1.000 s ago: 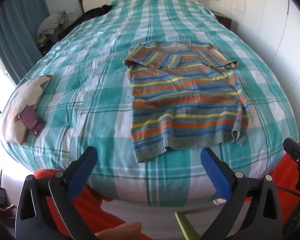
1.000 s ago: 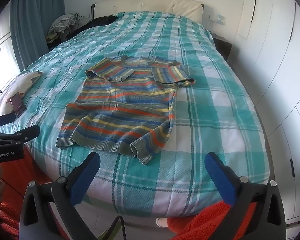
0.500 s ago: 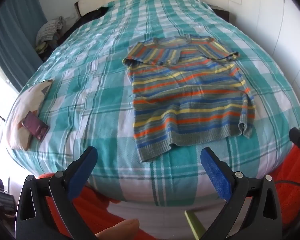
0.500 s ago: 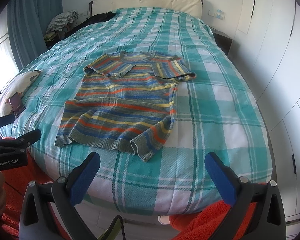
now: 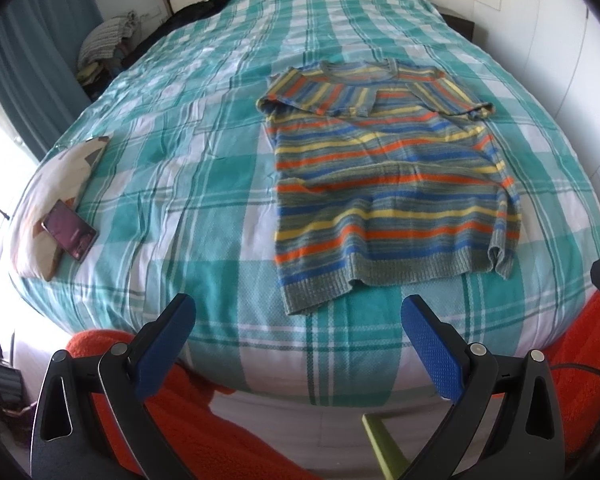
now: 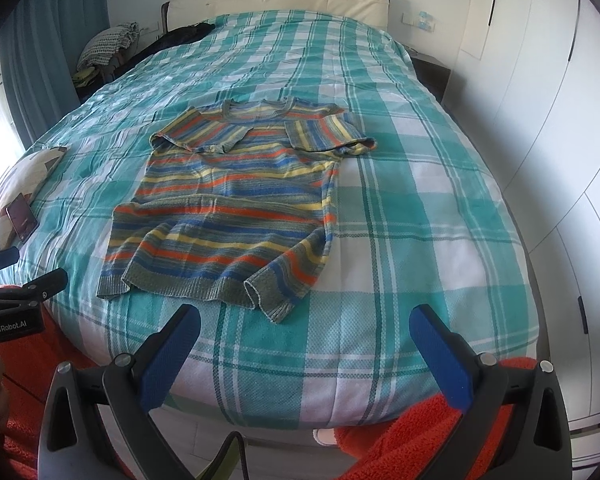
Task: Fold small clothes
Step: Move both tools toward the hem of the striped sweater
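A small knitted sweater (image 5: pixel 384 184) (image 6: pixel 232 208) with orange, yellow and blue stripes lies flat on the teal plaid bed (image 5: pixel 204 184) (image 6: pixel 412 216), both sleeves folded in across the chest. Its hem faces me and its right hem corner is turned over. My left gripper (image 5: pixel 296 320) hovers open at the bed's foot, just short of the hem's left corner, with nothing between its blue pads. My right gripper (image 6: pixel 304 330) is open too, below the hem's right corner. The left gripper's tip (image 6: pixel 28 284) shows at the left edge of the right wrist view.
A pillow (image 5: pixel 52 184) with a dark phone (image 5: pixel 70 230) on it rests at the bed's left edge. Dark clothing (image 6: pixel 180 34) and a bundle lie near the headboard. White wardrobe doors (image 6: pixel 548 100) line the right side. Orange fabric (image 5: pixel 220 420) hangs below the bed's foot.
Both grippers have come forward and risen slightly, so the sweater looks nearer and sits lower in each view. Both stay open. The sweater has not moved.
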`<state>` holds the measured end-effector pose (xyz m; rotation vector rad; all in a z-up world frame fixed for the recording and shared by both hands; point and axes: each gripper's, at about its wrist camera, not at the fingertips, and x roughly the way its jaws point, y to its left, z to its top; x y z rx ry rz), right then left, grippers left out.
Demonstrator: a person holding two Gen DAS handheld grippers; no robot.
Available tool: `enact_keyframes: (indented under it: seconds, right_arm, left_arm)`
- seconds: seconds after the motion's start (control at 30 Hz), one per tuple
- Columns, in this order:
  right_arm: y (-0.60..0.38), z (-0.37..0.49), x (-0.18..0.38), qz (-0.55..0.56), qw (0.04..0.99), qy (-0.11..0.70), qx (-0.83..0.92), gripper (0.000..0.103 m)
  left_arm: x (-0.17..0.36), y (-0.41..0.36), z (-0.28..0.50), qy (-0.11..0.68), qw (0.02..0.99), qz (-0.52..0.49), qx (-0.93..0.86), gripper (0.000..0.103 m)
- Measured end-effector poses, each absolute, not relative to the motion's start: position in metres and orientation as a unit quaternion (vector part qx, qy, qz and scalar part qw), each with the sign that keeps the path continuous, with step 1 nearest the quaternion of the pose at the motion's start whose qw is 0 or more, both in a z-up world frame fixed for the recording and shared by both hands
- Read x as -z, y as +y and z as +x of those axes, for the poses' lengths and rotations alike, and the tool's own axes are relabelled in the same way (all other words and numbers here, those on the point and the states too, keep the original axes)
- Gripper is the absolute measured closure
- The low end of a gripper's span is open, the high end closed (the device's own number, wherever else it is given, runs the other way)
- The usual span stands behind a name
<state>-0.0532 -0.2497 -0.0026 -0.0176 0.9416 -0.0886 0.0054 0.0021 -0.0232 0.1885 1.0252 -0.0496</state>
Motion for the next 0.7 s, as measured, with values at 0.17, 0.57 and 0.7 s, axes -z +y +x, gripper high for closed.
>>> enact_keyframes:
  seconds: [0.17,0.57,0.7]
  right_arm:
    - [-0.248,-0.052,0.004,-0.009,0.888,0.459,0.038,0.000]
    - [-0.237,-0.053,0.006,-0.014,0.887,0.461,0.028,0.000]
    - [-0.237,-0.053,0.006,-0.014,0.887,0.461,0.028,0.000]
  left_arm:
    - [0.024,0.004,0.007,0.494,0.865,0.092,0.020,0.000]
    - [0.026,0.008,0.007,0.496,0.864,0.090,0.017,0.000]
    - [0.027,0.009,0.006,0.496,0.863,0.091,0.017,0.000]
